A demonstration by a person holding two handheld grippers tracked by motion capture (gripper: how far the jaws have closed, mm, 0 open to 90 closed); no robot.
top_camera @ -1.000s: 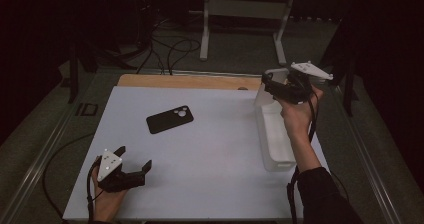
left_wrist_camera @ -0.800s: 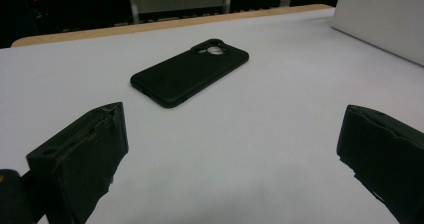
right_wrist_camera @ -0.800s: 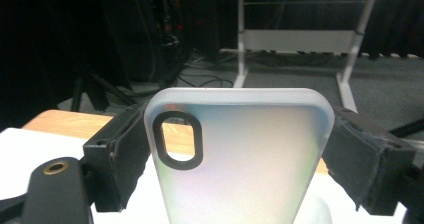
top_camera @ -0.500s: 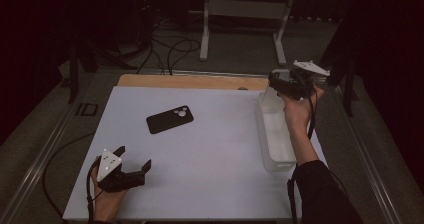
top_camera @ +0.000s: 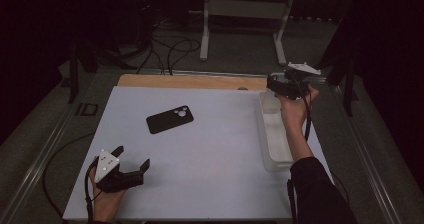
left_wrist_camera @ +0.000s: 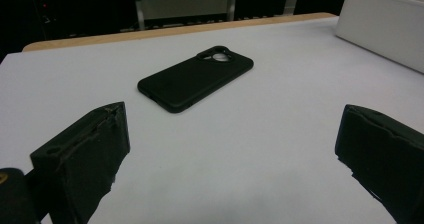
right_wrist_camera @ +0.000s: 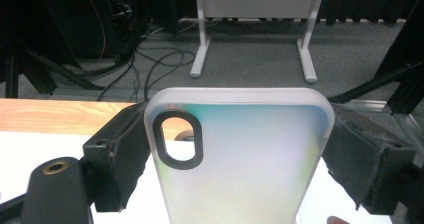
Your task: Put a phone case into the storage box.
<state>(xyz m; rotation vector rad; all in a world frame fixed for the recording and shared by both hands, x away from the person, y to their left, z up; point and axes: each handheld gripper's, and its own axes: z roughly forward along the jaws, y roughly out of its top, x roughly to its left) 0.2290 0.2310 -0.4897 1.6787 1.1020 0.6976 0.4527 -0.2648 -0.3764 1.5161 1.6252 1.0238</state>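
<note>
Since the earlier frames the right gripper (top_camera: 274,85) has drifted a little rightward and up in the high view, carrying a translucent phone case (right_wrist_camera: 240,159) over the far end of the white tray (top_camera: 275,149) at the right of the table (top_camera: 210,154). Its jaws pinch the case by its two long edges; the case stands with its long axis running up the right gripper view, its camera cutout at upper left, and its lower part is cut off by the frame's bottom edge. At lower left of the high view, the left gripper (top_camera: 131,160) is unmoved, jaws spread wide and empty, aimed toward a black phone case (left_wrist_camera: 196,77) lying flat, camera hole toward upper right.
</note>
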